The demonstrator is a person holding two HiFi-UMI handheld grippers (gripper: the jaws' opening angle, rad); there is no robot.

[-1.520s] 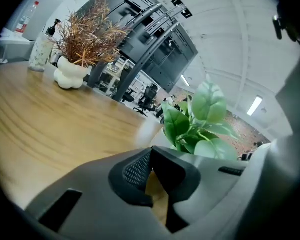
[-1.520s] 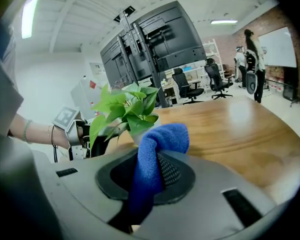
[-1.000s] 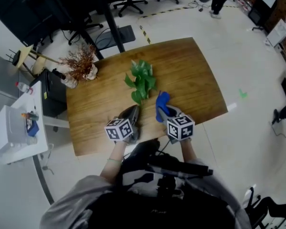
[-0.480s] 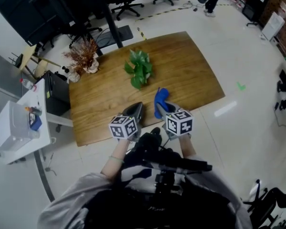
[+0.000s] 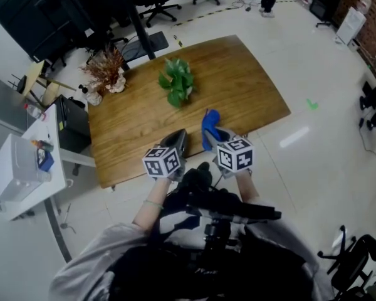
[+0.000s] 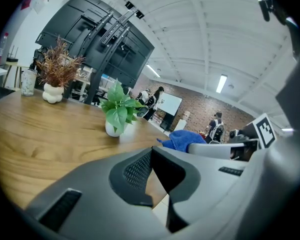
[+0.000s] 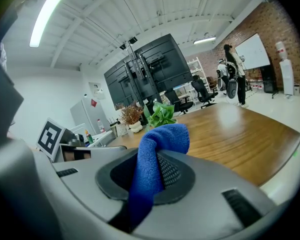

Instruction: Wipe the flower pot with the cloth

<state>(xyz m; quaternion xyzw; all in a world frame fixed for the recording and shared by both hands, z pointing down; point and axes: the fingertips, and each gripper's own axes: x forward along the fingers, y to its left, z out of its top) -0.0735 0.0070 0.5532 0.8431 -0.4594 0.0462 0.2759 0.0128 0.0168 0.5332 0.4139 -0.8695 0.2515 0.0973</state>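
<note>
A small white flower pot [image 6: 113, 129] with a leafy green plant [image 5: 176, 81] stands mid-table, well beyond both grippers. My right gripper [image 5: 211, 132] is shut on a blue cloth [image 7: 155, 156], which sticks up out of the jaws, also blue cloth [image 5: 209, 125] near the table's front edge. My left gripper [image 5: 177, 141] is beside it at the front edge, its jaws closed to a narrow tip with nothing between them [image 6: 151, 151].
A white vase with dried reddish twigs [image 5: 105, 69] stands at the wooden table's [image 5: 244, 86] far left corner. Left of the table are a white cabinet [image 5: 22, 162] and a black unit. Office chairs and dark screens stand behind; people stand far off.
The view has drawn back from the table: the plant and table now sit higher and further away. Both grippers stay at the front edge, the cloth still held.
</note>
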